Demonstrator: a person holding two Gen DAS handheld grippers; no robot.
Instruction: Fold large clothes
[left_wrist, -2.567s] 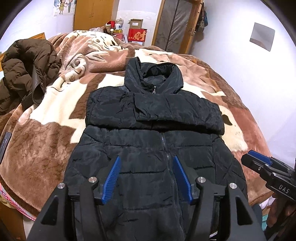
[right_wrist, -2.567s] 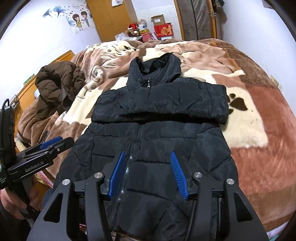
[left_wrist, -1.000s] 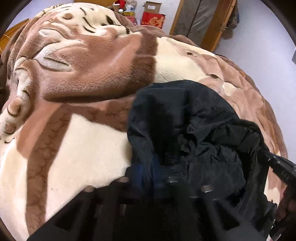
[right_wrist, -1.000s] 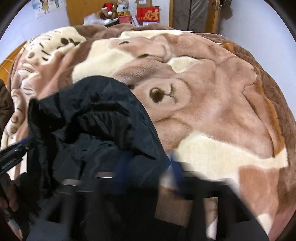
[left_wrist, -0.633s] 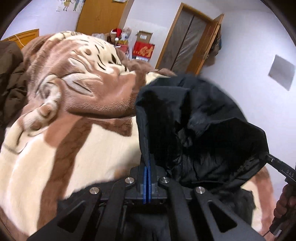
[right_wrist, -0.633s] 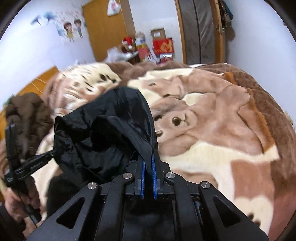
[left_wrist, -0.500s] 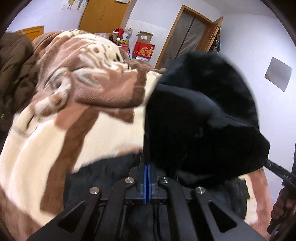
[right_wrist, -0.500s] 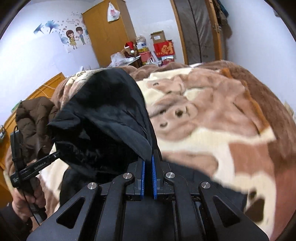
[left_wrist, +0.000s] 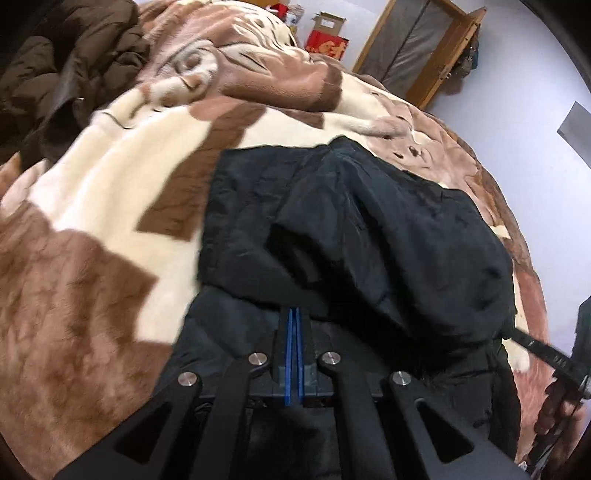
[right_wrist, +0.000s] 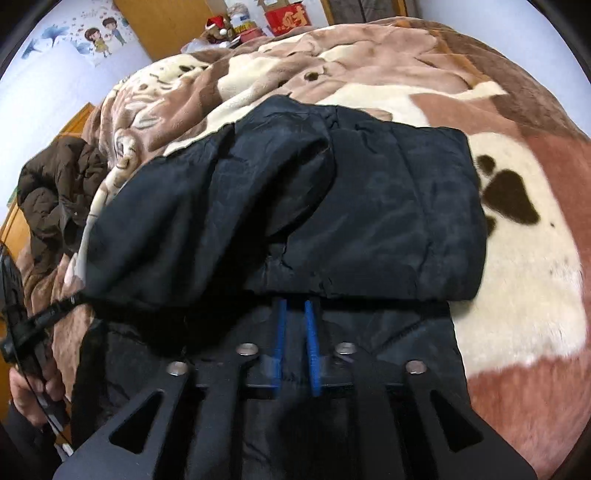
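A brown coat (left_wrist: 70, 62) was seen heaped at the far left of the bed, on the brown-and-cream blanket (left_wrist: 122, 177), with the black padded jacket (left_wrist: 369, 229) spread across the blanket's middle and its hood folded down over the chest. The left gripper (left_wrist: 294, 314) was held low over the jacket's lower half, its blue pads pressed together on the hood's edge. To the right, the right gripper (right_wrist: 295, 306) was held likewise low and level, its blue pads parted a little at the hood's edge, with no cloth clearly seen pinched between them.
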